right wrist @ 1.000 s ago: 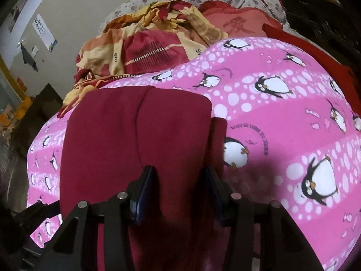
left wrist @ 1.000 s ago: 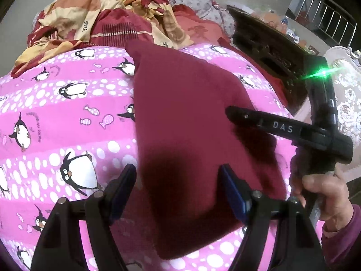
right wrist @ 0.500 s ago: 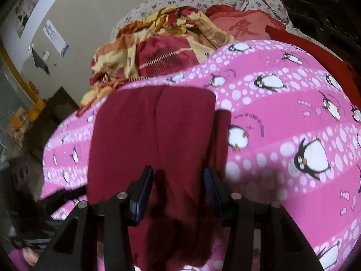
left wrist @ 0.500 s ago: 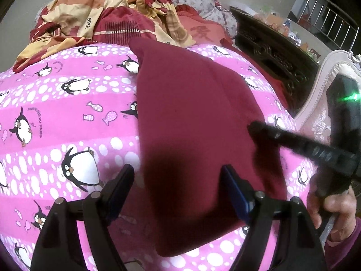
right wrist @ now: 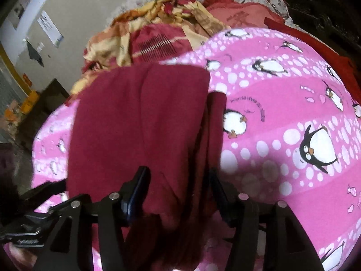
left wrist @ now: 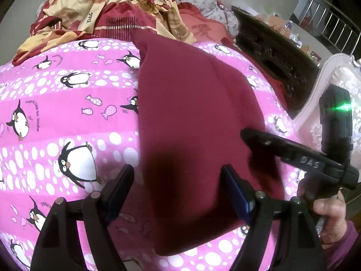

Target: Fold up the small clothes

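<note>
Left gripper [left wrist: 178, 187] hangs with jaws spread wide over the near end of the garment [left wrist: 194, 122], holding nothing. Right gripper [right wrist: 178, 189] is also spread, jaws astride a bunched ridge of cloth at the garment's near right edge; whether it pinches that ridge I cannot tell, though the gap looks too wide for a grip.

Largest first: the bed carries a pink penguin blanket [left wrist: 56, 117] across most of both views. A patterned quilt [left wrist: 108, 15] is heaped at the bed's far end. The garment, dark red, lies lengthwise along the middle of the blanket, already folded into a long narrow panel, with a thin strip [right wrist: 217, 113] showing past the right edge in the right wrist view.

The step in hand looks like the crosswise fold. To do it well, each gripper should close on a near corner, catching every layer, the strip included. Lift low and evenly, carry the near end toward the far one, and lay edges flush before letting go.
</note>
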Tool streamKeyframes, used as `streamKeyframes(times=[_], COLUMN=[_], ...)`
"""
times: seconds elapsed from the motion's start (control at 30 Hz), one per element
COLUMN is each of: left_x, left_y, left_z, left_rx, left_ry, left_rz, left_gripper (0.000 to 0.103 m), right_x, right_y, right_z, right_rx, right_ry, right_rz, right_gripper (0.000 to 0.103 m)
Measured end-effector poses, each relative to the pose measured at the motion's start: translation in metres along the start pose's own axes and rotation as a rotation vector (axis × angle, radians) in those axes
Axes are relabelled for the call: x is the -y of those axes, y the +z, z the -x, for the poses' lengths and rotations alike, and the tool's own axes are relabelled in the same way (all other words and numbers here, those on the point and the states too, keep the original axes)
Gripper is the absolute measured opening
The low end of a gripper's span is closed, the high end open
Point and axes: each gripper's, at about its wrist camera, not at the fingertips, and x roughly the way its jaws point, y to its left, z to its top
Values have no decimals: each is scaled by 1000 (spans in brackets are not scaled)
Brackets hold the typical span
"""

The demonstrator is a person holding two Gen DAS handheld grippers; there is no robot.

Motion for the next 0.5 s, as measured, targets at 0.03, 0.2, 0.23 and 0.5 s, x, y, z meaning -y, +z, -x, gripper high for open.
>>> streamKeyframes(times=[0.03, 0.2, 0.23, 0.5], left_x=[-3, -23, -26, -33], left_y=[1, 8, 10, 18], left_z=[2, -1, -2, -30], left_rx=[0, -6, -6, -50], left_ry=[-28, -145, -163, -235], left_rz=[18, 138, 160, 213], left_gripper=[79, 83, 83, 85], right_x=[3, 26, 29, 38], right_y=[0, 1, 2, 4], right_z=[4, 2, -1, -32], right_rx=[18, 30, 22, -21], right_ry=[22, 123, 146, 227], right_rz=[-14, -129, -137, -132], right_gripper=[68, 85, 85, 86])
